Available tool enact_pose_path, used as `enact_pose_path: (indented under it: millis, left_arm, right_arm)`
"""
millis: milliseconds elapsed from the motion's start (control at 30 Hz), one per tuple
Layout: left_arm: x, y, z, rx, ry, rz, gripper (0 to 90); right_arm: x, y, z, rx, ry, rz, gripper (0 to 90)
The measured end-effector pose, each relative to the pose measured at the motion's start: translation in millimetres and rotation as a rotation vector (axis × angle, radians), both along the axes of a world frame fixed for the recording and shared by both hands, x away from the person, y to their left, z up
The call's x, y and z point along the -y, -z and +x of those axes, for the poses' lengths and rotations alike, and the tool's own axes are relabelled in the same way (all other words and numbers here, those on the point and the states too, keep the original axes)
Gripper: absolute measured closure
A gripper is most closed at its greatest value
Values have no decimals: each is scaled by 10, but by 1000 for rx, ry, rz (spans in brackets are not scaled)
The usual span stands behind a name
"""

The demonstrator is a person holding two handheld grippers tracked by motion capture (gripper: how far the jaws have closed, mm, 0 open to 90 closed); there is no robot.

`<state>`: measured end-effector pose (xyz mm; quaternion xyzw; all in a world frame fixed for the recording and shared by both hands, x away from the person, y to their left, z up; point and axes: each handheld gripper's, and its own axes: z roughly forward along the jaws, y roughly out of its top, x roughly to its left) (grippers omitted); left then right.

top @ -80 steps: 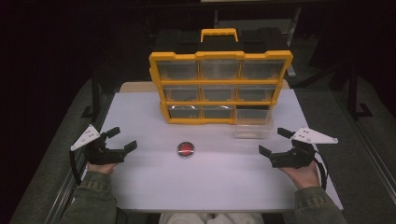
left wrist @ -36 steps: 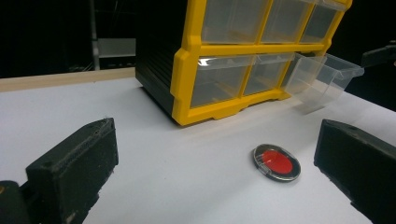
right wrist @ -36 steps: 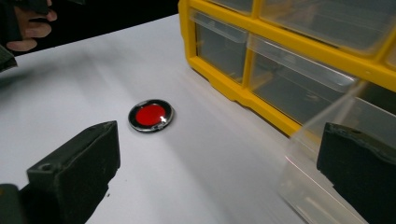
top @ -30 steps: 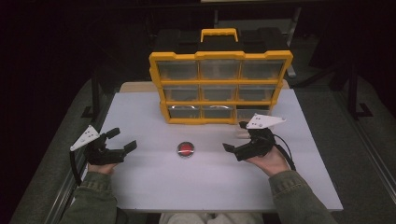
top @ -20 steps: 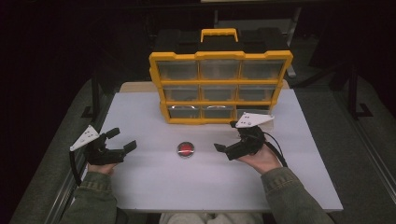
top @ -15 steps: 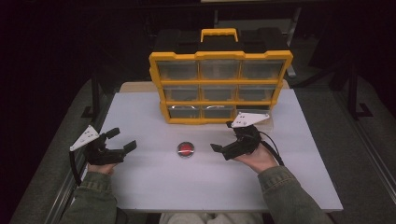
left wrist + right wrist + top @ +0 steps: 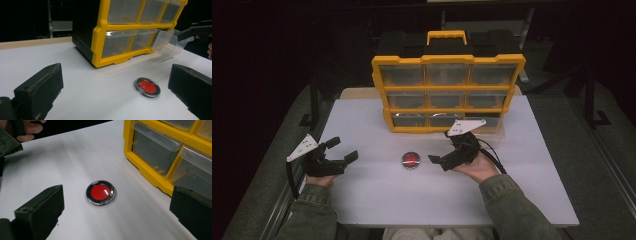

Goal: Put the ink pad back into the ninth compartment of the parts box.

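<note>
High view: set above the near side of the white rectangular table (image 7: 377, 200), aimed forward and down; the whole tabletop is taken in from far off.

Left gripper view: set low and close to the tabletop, aimed across it toward the yellow-framed plastic drawer cabinet (image 7: 120, 56).

Right gripper view: set closer and tilted downward, the cabinet's lower corner cut off at upper right.

Shared by all three: the small round red-centred metal-rimmed disc (image 7: 411, 160) (image 7: 147, 87) (image 7: 100, 192) and the cabinet front.
</note>
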<state>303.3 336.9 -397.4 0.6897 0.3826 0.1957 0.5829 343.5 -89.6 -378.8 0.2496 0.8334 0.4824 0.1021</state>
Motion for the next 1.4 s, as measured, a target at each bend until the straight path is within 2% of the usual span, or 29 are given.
enact_pose_path:
  millis: [600,1067,1400]
  left_arm:
    - [5,3,3,-1,5,3,0]
    - [-1,-2,0,5,3,-8,0]
    - [4,-2,-2,4,3,1,0]
  right_arm:
    - [-270,74,126,-24,-40,-24,0]
    - [-529,202,226,-56,-79,-65,0]
    - [-665,338,270,-83,-92,-91,0]
